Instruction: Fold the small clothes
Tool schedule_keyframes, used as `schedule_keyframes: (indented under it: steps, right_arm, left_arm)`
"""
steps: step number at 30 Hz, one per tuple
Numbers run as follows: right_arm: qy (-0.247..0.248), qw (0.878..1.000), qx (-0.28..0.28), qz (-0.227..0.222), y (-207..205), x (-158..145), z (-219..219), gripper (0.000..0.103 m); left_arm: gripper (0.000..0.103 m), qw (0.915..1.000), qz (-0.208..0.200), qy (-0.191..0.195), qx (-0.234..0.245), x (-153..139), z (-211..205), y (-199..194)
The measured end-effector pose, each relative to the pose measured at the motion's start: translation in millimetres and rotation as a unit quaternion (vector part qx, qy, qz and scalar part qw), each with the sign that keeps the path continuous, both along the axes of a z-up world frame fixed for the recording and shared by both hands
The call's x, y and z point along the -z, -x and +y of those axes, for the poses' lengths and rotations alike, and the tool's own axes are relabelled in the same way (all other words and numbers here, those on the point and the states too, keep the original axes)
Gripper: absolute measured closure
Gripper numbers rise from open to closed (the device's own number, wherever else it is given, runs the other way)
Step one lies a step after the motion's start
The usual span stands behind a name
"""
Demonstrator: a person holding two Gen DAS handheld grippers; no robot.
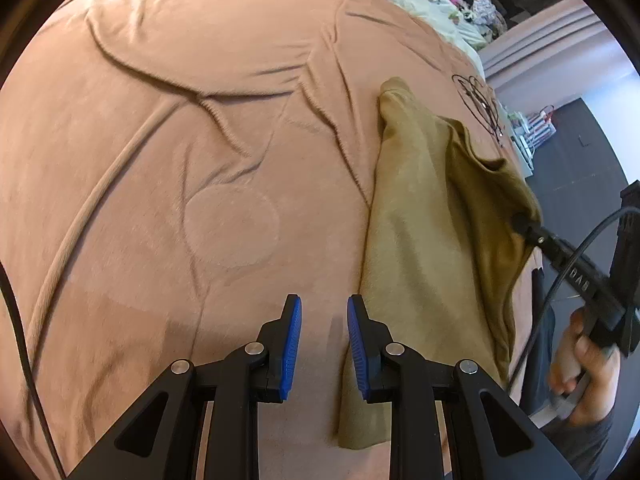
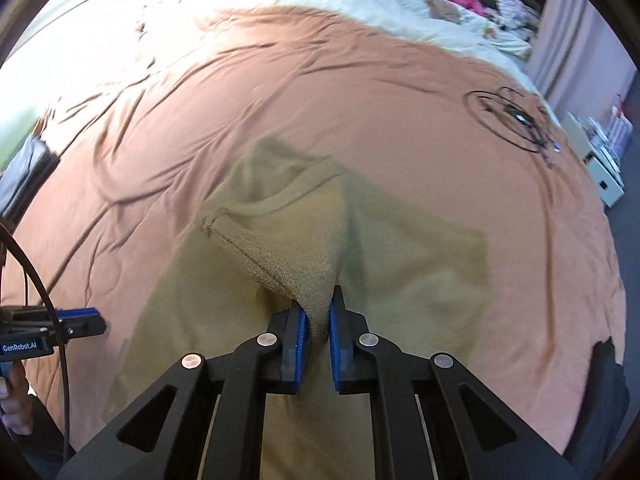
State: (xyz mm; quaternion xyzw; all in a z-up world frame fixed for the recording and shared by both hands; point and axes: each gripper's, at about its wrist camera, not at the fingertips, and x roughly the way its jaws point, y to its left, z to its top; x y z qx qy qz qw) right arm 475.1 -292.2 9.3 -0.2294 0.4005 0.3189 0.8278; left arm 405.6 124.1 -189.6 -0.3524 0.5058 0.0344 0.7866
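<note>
An olive-tan garment (image 1: 416, 216) lies on the pinkish-brown bedspread (image 1: 180, 160). In the left wrist view it stretches along the right half. My left gripper (image 1: 324, 308) is open and empty, its right pad beside the garment's left edge near the front. My right gripper (image 2: 319, 304) is shut on a bunched edge of the garment (image 2: 288, 240) and holds it lifted above the flat part. The right gripper also shows in the left wrist view (image 1: 524, 224), pinching the raised fold. The left gripper shows at the left edge of the right wrist view (image 2: 92, 322).
A coiled black cable (image 2: 516, 120) lies on the bedspread at the far right. A cream blanket (image 2: 360, 0) and a pile of coloured clothes (image 2: 480, 0) sit at the far end. White furniture (image 2: 604, 172) stands past the bed's right edge.
</note>
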Motion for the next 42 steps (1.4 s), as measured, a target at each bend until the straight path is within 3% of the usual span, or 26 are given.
schedule_keyframes:
  steps: [7, 17, 19, 23, 27, 35, 36, 37, 39, 42]
  right_arm:
    - [-0.023, 0.999, 0.039, 0.014, -34.8, -5.9, -28.6, 0.097]
    - [-0.081, 0.986, 0.111, 0.090, -101.8, 39.2, -67.1, 0.096]
    - [-0.088, 0.983, 0.134, 0.085, -107.2, 41.2, -75.9, 0.092]
    - [-0.150, 0.972, 0.122, 0.135, -111.9, 39.7, -88.4, 0.084]
    - [-0.182, 0.965, 0.108, 0.153, -115.2, 36.5, -93.3, 0.056]
    - [-0.195, 0.962, 0.095, 0.167, -129.0, 52.6, -103.4, 0.054]
    - [-0.187, 0.963, 0.096, 0.166, -130.3, 55.2, -103.0, 0.058]
    - [-0.181, 0.965, 0.096, 0.164, -129.9, 56.5, -102.0, 0.074]
    - [-0.160, 0.970, 0.097, 0.153, -129.9, 56.8, -98.3, 0.096]
    - [-0.149, 0.975, 0.103, 0.131, -128.5, 51.3, -96.9, 0.100]
  left_arm:
    - [0.078, 0.9989, 0.000, -0.030, 0.037, -6.7, -3.8, -22.8]
    - [0.077, 0.9962, 0.005, -0.044, 0.074, -0.9, -8.1, -60.7]
    - [0.077, 0.9956, 0.006, -0.046, 0.081, -0.6, -10.0, -68.4]
    - [0.077, 0.9947, 0.001, -0.049, 0.090, -0.1, -9.5, -84.1]
    - [0.077, 0.9949, -0.001, -0.044, 0.091, 2.5, -9.0, -96.8]
    - [0.077, 0.9949, -0.012, -0.029, 0.096, 9.7, -10.0, -123.7]
    - [0.077, 0.9948, -0.014, -0.029, 0.097, 10.7, -10.5, -126.6]
    - [0.077, 0.9946, -0.014, -0.031, 0.098, 11.6, -11.4, -129.4]
    - [0.077, 0.9944, -0.012, -0.034, 0.099, 13.3, -13.0, -134.9]
    - [0.077, 0.9941, -0.013, -0.034, 0.102, 13.4, -13.7, -139.1]
